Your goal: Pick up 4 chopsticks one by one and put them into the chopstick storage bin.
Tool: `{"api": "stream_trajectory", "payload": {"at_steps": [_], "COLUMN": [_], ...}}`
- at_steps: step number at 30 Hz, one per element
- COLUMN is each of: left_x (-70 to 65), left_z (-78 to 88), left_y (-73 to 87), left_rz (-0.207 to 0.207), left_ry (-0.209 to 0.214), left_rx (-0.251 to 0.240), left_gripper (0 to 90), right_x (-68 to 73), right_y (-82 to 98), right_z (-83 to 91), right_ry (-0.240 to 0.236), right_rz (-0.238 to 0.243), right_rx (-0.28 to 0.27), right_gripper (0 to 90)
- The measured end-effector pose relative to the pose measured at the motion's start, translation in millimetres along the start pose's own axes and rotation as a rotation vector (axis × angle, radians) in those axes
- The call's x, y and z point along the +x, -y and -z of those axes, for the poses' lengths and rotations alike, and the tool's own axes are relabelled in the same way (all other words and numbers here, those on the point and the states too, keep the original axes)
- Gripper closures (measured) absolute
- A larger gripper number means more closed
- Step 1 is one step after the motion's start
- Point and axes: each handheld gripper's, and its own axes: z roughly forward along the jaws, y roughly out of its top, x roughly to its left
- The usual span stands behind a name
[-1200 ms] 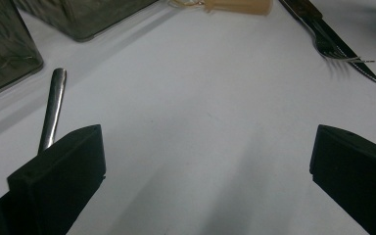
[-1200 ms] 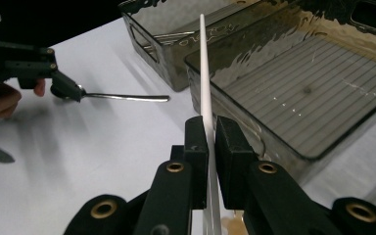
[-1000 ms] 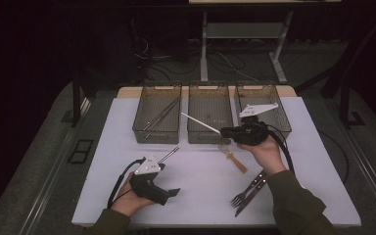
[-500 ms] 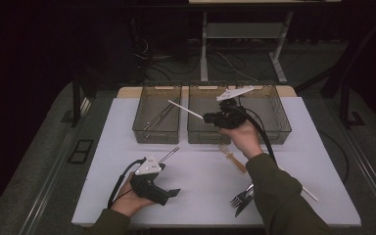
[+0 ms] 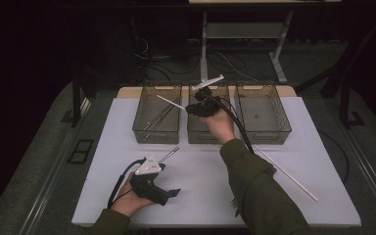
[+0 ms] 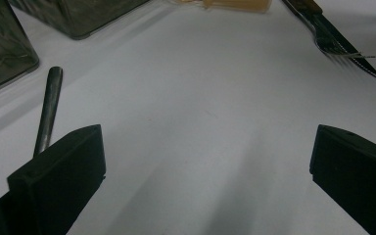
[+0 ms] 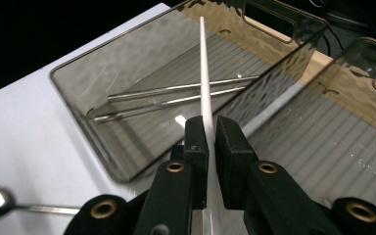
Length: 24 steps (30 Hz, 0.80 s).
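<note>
On the left of the high view, the left gripper [image 5: 169,192] is resting on the white table [image 5: 200,176] in the person's left hand [image 5: 127,198], its jaws standing wide apart with nothing between them; the left gripper view is showing bare tabletop between the two black jaws. Just beside that gripper, a dark metal utensil handle [image 5: 169,154] is lying on the table, pointing toward the bins. Farther back, the left bin [image 5: 157,113] is holding two metal straws [image 7: 176,98] lying side by side on its floor. Moving toward the middle, the right gripper [image 5: 188,108] is hovering above the boundary between the left bin and the middle bin [image 5: 199,133], its jaws pinching narrowly on a white chopstick [image 5: 170,102]; the chopstick is sticking out over the left bin, above the metal straws and not touching them. To the right, the right bin [image 5: 263,115] is sitting beside the middle one, and a second white chopstick [image 5: 293,177] is lying on the table near the person's right sleeve [image 5: 259,191].
</note>
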Motion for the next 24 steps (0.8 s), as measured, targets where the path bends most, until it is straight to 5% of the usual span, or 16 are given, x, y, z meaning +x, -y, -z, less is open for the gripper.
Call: {"api": "stream_trajectory", "payload": {"at_steps": [12, 24], "left_x": [-1.1, -2.8], "left_z": [-1.2, -2.1], "left_y": [-0.3, -1.2], "left_rz": [0.001, -0.01], "left_ry": [0.015, 0.028], "left_rx": [-0.009, -0.007], "left_gripper": [0.0, 0.0], "right_x": [9.4, 23.2], "right_y": [-31.8, -40.2], "right_z": [-56.7, -92.2], "right_ry": [0.056, 0.081], "right_rz": [-0.009, -0.011], "right_rx": [0.066, 0.104], "right_gripper": [84.0, 83.7]}}
